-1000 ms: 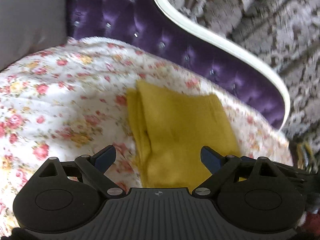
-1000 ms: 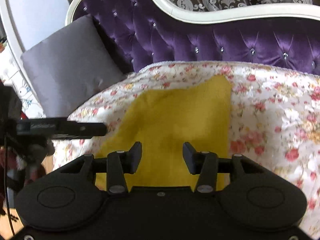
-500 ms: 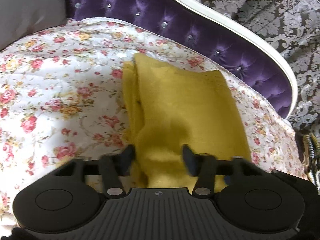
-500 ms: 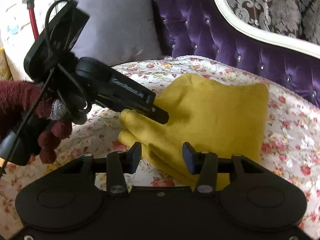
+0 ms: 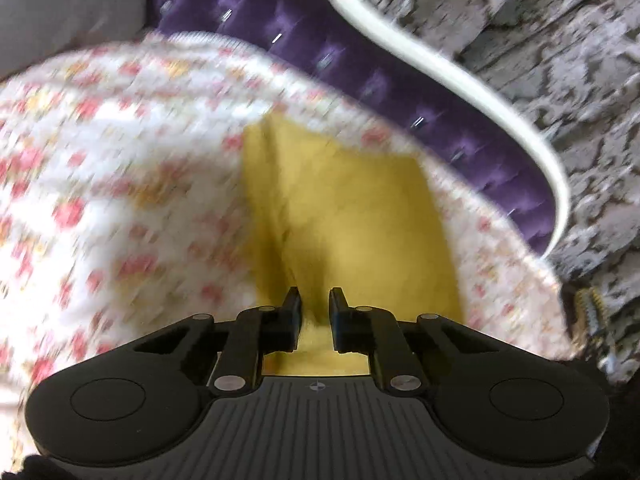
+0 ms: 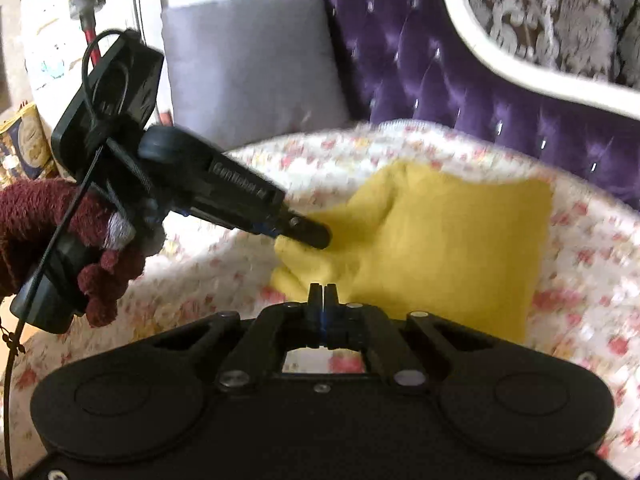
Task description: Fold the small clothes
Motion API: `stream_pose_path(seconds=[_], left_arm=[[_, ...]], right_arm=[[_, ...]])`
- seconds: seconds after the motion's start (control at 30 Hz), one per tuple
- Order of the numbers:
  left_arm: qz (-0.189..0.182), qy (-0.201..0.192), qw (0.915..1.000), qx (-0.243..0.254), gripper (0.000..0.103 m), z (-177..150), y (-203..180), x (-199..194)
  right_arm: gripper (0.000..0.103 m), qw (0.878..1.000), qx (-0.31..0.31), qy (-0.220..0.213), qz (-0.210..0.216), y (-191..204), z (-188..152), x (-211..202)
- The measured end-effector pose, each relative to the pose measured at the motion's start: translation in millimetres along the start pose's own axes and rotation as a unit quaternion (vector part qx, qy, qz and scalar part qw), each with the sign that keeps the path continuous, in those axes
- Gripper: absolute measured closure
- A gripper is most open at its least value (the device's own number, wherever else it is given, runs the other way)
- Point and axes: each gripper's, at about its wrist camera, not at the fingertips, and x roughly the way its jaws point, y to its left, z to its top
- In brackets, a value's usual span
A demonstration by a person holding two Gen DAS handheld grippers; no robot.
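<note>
The folded yellow cloth sits on the floral bedspread, just in front of the purple headboard. Left hand-held gripper is closing on a bunched bit of the cloth's near edge. Right hand-held gripper is fully closed at the cloth's near edge; can't tell if it's pinching fabric.

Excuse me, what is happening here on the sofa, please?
A person is folding a yellow cloth on a floral cover over a purple sofa, with a gripper in each hand. The left gripper is closing on a bunched fold at the cloth's near edge. The right gripper looks shut at another part of that edge; whether it pinches fabric is unclear.
</note>
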Motion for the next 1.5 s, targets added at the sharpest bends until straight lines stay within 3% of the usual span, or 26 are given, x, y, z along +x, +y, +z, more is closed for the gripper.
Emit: stream_pose_path(seconds=[0.07,0.13,0.2,0.27,0.33,0.6,0.77,1.0,1.07,1.1,1.17,1.23,1.4,1.5], left_arm=[[0.013,0.015,0.9998,-0.006,0.089,-9.1,12.1,5.6],[0.003,0.014,0.9998,-0.01,0.089,-10.4,17.5,3.0],[0.008,0.018,0.9998,0.007,0.089,-8.7,13.6,0.3],[0.013,0.022,0.9994,0.023,0.088,-9.2,9.6,0.3],[0.015,0.025,0.9993,0.024,0.088,-10.6,9.7,1.3],[0.037,0.012,0.9986,0.035,0.088,-19.9,-0.2,1.4],[0.046,0.002,0.9982,0.038,0.088,-22.8,-2.9,1.1],[0.056,-0.006,0.9972,0.05,0.087,-25.6,-7.7,1.2],[0.05,-0.008,0.9975,0.049,0.08,-25.8,-8.5,0.8],[0.043,-0.009,0.9979,0.048,0.072,-25.9,-9.2,0.4],[0.028,-0.008,0.9985,0.047,0.056,-25.8,-10.8,-0.8],[0.015,-0.014,0.9986,0.05,0.031,-24.9,-15.1,-5.0],[0.02,-0.062,0.9955,0.069,0.021,-9.0,-29.2,-22.9],[0.02,-0.08,0.9946,0.063,0.016,11.8,-28.8,-28.6]], right_arm=[[0.097,1.0,0.005,0.003,-0.001,-2.6,-2.2,1.1],[0.086,1.0,0.019,-0.002,-0.01,-10.6,1.1,0.5],[0.086,0.999,0.036,-0.01,-0.021,-21.3,5.8,-1.2],[0.068,0.998,0.049,-0.018,-0.031,-31.2,12.5,-1.8],[0.041,0.997,0.055,-0.027,-0.04,-38.2,16.6,-0.7],[0.04,0.995,0.068,-0.02,-0.068,-69.8,46.9,39.3],[0.041,0.991,0.105,0.035,-0.075,-99.2,47.3,79.0],[0.037,0.992,0.085,0.024,-0.085,-89.3,41.9,78.9],[0.037,0.993,0.083,0.024,-0.086,-89.4,42.1,78.2],[0.037,0.993,0.083,0.024,-0.085,-89.3,41.8,77.9],[0.037,0.993,0.082,0.022,-0.085,-89.3,41.9,78.6],[0.037,0.993,0.073,0.021,-0.086,-88.4,40.8,78.6],[0.035,0.994,0.066,0.018,-0.081,-87.8,41.6,76.6],[0.03,0.993,0.102,-0.007,-0.05,-96.1,45.0,61.7]])
